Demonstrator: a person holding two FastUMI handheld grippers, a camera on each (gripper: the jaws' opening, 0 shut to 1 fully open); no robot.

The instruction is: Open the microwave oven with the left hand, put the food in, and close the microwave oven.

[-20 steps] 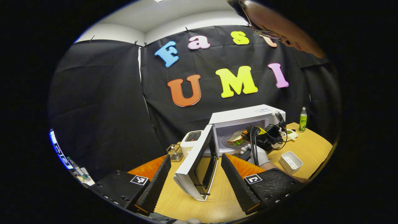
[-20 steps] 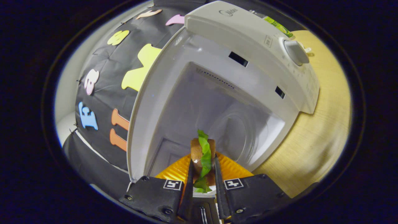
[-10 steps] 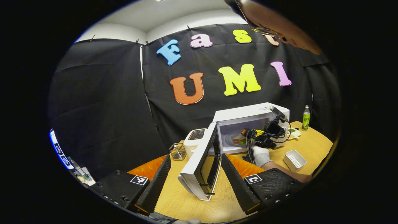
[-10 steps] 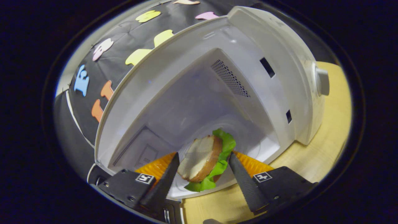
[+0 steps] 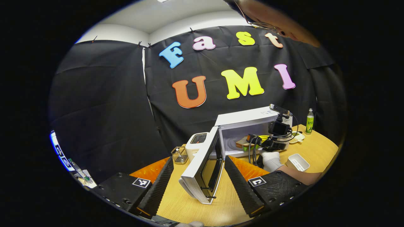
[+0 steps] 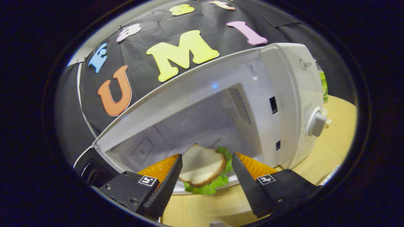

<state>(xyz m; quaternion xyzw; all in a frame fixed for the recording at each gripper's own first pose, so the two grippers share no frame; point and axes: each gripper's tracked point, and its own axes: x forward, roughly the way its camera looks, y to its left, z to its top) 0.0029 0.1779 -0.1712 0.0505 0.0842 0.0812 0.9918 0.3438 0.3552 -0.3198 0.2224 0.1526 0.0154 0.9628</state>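
White casing ahead of my left gripper (image 5: 199, 179): the microwave (image 5: 249, 118) sits on the wooden table (image 5: 227, 208), its door (image 5: 202, 168) swung out toward me and standing between my two spread fingers, touching neither, so this tool is wide and holds nothing. Beyond the door, to the right of my fingers, I see the sandwich (image 5: 244, 143) lying in the cavity, with the right gripper (image 5: 262, 143) and the gloved hand (image 5: 270, 160) carrying it just at the cavity mouth. Off to the left of the door stand a toaster (image 5: 196, 140) and a small wire basket (image 5: 179, 154); farther right a white tray (image 5: 297, 162) and a green bottle (image 5: 309, 118). Right gripper view: my right gripper (image 6: 205, 176) is wide open, and the sandwich (image 6: 203, 165), bread on top and lettuce showing beneath, lies between the fingers at the front of the cavity floor; neither finger seems to press on it, though the left one is very near its edge. The microwave's control panel with its knob (image 6: 316, 124) is to the right of the tool. My reading: opening is done, and the food looks delivered and let go. Left to do: draw the right gripper clear of the opening, then push the door shut, which the left gripper is well placed for.
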